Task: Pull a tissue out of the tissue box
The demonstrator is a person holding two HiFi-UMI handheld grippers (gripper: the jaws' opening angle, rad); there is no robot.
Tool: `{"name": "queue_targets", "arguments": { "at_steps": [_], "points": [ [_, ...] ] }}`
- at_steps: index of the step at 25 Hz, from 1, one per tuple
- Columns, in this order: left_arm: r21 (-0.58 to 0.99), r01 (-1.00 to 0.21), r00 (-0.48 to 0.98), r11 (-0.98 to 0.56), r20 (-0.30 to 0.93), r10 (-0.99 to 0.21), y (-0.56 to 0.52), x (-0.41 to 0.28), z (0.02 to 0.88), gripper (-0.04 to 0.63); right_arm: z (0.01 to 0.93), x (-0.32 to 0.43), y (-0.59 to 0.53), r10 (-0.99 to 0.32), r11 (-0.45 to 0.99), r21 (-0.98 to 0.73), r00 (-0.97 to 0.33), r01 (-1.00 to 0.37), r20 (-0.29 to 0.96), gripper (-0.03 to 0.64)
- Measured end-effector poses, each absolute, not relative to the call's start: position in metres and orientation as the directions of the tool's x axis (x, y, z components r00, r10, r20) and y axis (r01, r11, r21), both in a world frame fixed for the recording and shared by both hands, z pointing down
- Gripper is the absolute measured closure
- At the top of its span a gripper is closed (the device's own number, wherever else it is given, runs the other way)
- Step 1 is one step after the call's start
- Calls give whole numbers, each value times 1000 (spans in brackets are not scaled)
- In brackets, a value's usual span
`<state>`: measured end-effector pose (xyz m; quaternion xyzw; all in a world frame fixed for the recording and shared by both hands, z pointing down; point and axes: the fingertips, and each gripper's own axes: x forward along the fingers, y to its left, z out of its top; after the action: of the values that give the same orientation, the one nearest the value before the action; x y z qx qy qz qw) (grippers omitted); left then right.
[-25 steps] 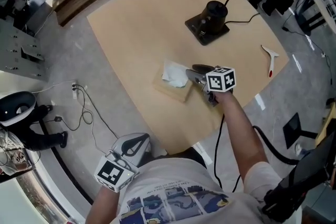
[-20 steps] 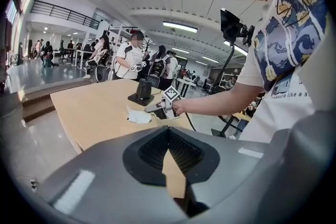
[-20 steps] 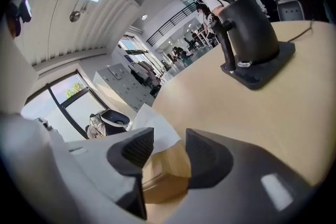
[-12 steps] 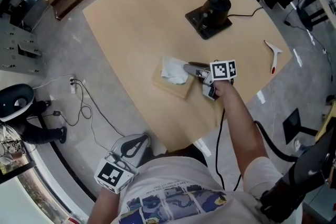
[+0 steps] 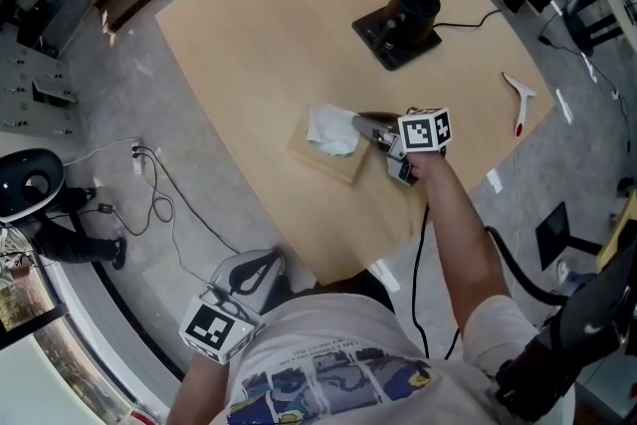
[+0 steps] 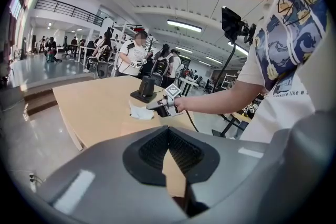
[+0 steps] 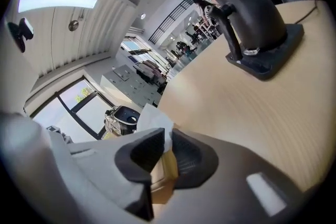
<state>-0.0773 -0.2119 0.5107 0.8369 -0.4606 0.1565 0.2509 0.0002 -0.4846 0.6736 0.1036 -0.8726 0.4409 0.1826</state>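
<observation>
The right gripper (image 5: 360, 122) has just closed its jaws to a narrow pinch on the tissue (image 5: 330, 129) sticking up from the tissue box (image 5: 333, 164) near the desk's (image 5: 259, 35) near edge, ready to pull (the left gripper (image 6: 168, 131) hangs shut and empty).

Tan cardboard tissue box (image 5: 326, 162) on the pale wooden desk (image 5: 259, 45), crumpled white tissue (image 5: 331, 129) atop it, black cylindrical device (image 5: 406, 13) behind to the right — slim white tool (image 5: 521, 103) at the desk's right edge.
</observation>
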Motion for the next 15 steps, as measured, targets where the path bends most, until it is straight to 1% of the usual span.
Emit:
{"name": "queue_targets", "arguments": {
  "at_steps": [2, 6, 15],
  "points": [
    [276, -848, 529, -452, 492, -691, -213, -76, 510, 594, 670, 1, -484, -25, 622, -701, -904, -349, 427, 572],
    [278, -849, 528, -450, 493, -692, -212, -76, 509, 594, 663, -1, -482, -46, 674, -643, -890, -363, 454, 612],
    [269, -848, 529, -457, 486, -696, -204, -75, 503, 594, 653, -7, -468, -101, 808, -444, -834, -386, 542, 614]
  ]
}}
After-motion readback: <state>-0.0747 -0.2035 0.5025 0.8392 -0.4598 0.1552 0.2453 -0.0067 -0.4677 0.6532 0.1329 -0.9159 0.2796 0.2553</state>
